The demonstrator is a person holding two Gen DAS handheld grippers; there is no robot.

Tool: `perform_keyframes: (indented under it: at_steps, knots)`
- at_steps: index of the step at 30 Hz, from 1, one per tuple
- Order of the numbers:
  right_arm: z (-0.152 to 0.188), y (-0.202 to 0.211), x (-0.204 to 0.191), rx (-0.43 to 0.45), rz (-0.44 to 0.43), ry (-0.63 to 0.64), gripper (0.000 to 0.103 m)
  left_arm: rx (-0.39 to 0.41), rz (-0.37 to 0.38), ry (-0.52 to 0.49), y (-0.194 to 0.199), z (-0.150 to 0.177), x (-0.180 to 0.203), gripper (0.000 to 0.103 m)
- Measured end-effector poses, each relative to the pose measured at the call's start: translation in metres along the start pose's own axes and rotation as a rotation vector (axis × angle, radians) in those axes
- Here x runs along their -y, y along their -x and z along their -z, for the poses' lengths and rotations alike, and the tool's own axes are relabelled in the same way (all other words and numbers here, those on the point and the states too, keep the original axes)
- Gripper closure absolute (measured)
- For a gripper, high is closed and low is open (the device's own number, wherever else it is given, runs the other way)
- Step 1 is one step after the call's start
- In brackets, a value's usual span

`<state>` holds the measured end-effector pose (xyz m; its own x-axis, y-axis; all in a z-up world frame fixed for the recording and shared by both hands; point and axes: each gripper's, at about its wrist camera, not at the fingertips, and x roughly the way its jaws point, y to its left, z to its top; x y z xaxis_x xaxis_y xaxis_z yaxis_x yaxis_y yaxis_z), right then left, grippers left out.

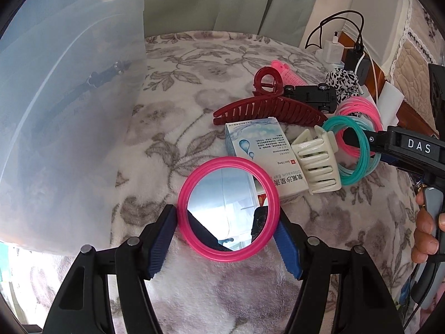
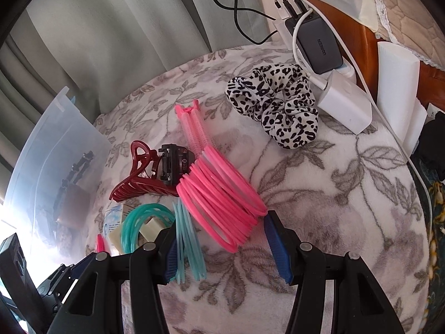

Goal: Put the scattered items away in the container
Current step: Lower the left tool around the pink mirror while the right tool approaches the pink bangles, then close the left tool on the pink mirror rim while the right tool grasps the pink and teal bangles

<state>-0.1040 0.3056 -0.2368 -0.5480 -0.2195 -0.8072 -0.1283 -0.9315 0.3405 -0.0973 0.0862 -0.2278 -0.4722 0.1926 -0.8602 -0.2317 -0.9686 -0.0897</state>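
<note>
My left gripper [image 1: 228, 236] has its blue pads against both sides of a round pink-framed mirror [image 1: 228, 208] on the floral blanket. A clear plastic container [image 1: 64, 105] stands to its left, with a dark item inside. Beyond the mirror lie a medicine box [image 1: 261, 150], a cream hair claw [image 1: 317, 161], a dark red hair claw [image 1: 267, 108], a black toy car [image 1: 311, 94] and teal rings [image 1: 358, 150]. My right gripper [image 2: 222, 239] is open around the near ends of the pink rings [image 2: 219, 197] and pale teal rings [image 2: 189, 247]. A leopard scrunchie [image 2: 275, 103] lies further back.
Chargers and cables [image 2: 319, 41] lie at the blanket's far right edge beside a wooden headboard [image 2: 370, 36]. A pink hair roller clip [image 2: 194, 130] lies behind the pink rings. Green curtains hang behind. The container also shows at left in the right wrist view [image 2: 55, 161].
</note>
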Motion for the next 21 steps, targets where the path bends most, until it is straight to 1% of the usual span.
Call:
perform_keyframes:
  at_steps: [2,4,7,11,12,14,16,18,21]
  knots:
    - [0.000,0.001,0.001,0.000,-0.002,-0.002,0.044,-0.009,-0.003,0.000,-0.001,-0.001,0.000,0.034]
    - [0.000,0.001,0.001,-0.001,-0.004,-0.002,0.044,-0.013,0.011,0.010,0.001,-0.003,0.000,0.034]
    - [0.000,0.001,0.002,-0.004,-0.006,-0.002,0.044,-0.010,0.058,0.022,0.003,-0.004,-0.001,0.033]
    - [0.001,0.003,0.001,-0.003,-0.011,-0.001,0.044,-0.011,0.130,0.079,0.005,-0.005,-0.009,0.033]
    - [0.001,0.003,0.001,-0.003,-0.011,-0.001,0.044,-0.014,0.152,0.079,0.006,-0.004,-0.009,0.033]
    - [0.001,0.003,0.001,-0.004,-0.014,-0.005,0.044,-0.011,0.173,0.057,0.009,-0.002,-0.003,0.033]
    - [0.001,0.003,0.001,-0.003,-0.016,-0.003,0.044,0.006,0.183,0.014,0.013,-0.001,0.005,0.033]
    - [0.001,0.004,0.001,-0.001,-0.017,-0.003,0.044,0.013,0.176,-0.008,0.013,-0.003,0.010,0.033]
    - [0.001,0.004,0.001,-0.002,-0.019,-0.003,0.044,0.001,0.148,0.004,0.008,-0.006,0.006,0.033]
